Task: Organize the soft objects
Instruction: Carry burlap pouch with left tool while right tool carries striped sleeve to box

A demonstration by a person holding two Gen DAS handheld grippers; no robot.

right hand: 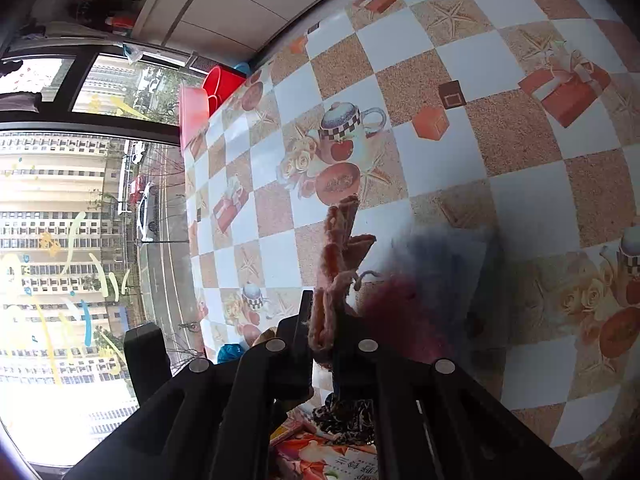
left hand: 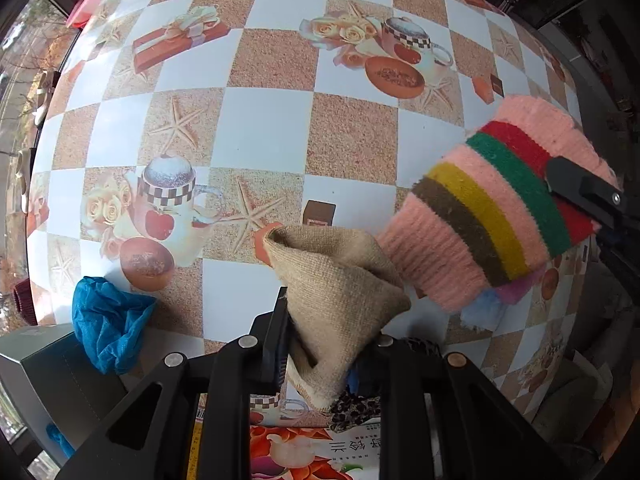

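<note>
Left gripper (left hand: 320, 344): clamped on a tan knit cloth (left hand: 340, 280), pointing down at the table. One black finger (left hand: 276, 340) is flat against the cloth's left side; the other is mostly hidden behind the fabric.
Tan cloth: bunched into a lumpy cone that sticks up out of the jaws, its far end folded over, right edge touching the striped knit.
Right gripper (right hand: 324, 340): pinched together on the edge of a pink striped knit (left hand: 492, 216), seen end-on in its own view as a thin pink strip (right hand: 336, 272) with a loose yarn tail. In the left view it comes in from the right and bites the knit's far side.
Striped knit: pink with brown, yellow, green and red bands, lifted off the table, something fuzzy purple and blue hanging under it.
Blue bag (left hand: 108, 324): crumpled on the table left of the left gripper, well apart from both cloths, partly on a grey box (left hand: 52, 376).
Table (left hand: 264, 128): checkered cover, tan and white squares with starfish, teapots and gift boxes printed on it.
Under the grippers: a flowery printed pack (left hand: 304, 456) and a bit of leopard-print fabric (left hand: 352, 408).
Window (right hand: 60, 200): off the table's left side in the right view, tall buildings outside.
</note>
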